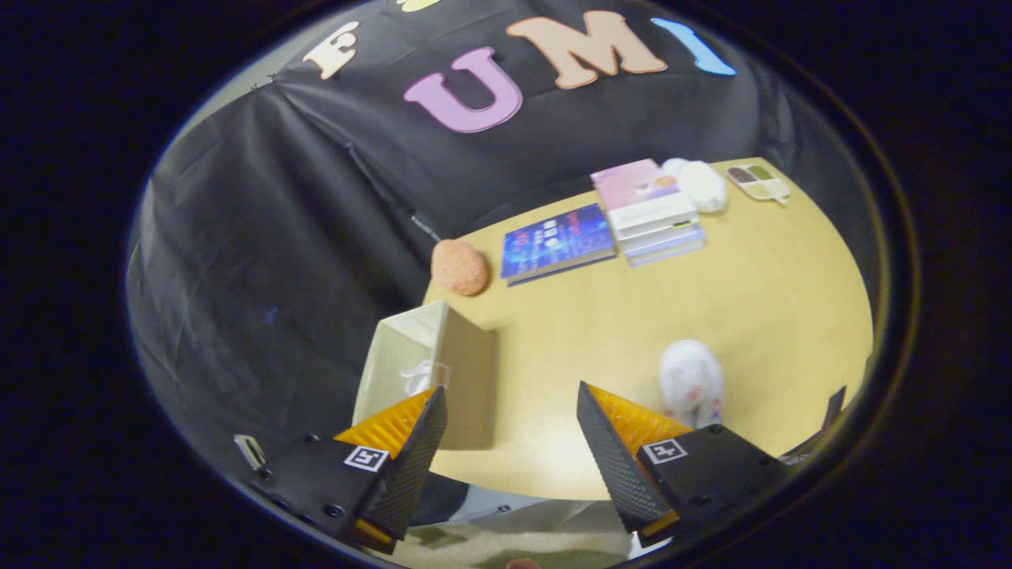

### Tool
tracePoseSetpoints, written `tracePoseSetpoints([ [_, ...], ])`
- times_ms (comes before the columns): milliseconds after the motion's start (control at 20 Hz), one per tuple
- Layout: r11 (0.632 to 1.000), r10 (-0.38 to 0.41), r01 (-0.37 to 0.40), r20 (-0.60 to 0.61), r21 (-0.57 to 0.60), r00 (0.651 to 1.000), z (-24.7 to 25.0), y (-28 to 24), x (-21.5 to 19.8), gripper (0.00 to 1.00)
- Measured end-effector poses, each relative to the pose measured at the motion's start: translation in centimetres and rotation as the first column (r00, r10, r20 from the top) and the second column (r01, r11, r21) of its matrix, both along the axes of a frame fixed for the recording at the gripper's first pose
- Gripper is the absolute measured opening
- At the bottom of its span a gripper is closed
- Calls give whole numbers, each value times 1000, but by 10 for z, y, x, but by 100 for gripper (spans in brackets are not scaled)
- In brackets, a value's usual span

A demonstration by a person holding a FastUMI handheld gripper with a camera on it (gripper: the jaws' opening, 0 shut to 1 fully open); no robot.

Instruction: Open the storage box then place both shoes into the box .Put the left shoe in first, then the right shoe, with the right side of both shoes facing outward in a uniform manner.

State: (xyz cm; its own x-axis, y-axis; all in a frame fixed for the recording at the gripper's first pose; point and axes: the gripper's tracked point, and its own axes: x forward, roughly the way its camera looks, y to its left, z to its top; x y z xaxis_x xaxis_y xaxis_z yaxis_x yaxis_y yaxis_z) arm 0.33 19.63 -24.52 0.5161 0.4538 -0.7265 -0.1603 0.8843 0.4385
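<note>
While my fingers stand wide apart with nothing between them, the gripper (511, 442) hangs above the near edge of the table (617, 316). The storage box (427, 371) sits at eleven o'clock just ahead of my left finger, open on top, something white inside that I cannot identify. A white shoe (692, 383) lies at one o'clock just beyond my right finger; its long axis seems to run toward me, which end is the toe unclear. Judgement: box opened, shoe fetch in hand. Next move calls for swinging right, descending, closing across the shoe's width.
</note>
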Motion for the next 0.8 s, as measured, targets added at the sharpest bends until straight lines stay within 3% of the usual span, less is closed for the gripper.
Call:
tracePoseSetpoints([
  [150,995,-71,71,10,-70,997,-15,-68,1,100],
  [300,984,-85,85,4,-154,996,-35,-118,-9,100],
  [550,957,-25,17,-26,-290,999,-75,-167,-23,100],
  [800,932,57,-95,-115,-349,992,-133,-166,-38,100],
])
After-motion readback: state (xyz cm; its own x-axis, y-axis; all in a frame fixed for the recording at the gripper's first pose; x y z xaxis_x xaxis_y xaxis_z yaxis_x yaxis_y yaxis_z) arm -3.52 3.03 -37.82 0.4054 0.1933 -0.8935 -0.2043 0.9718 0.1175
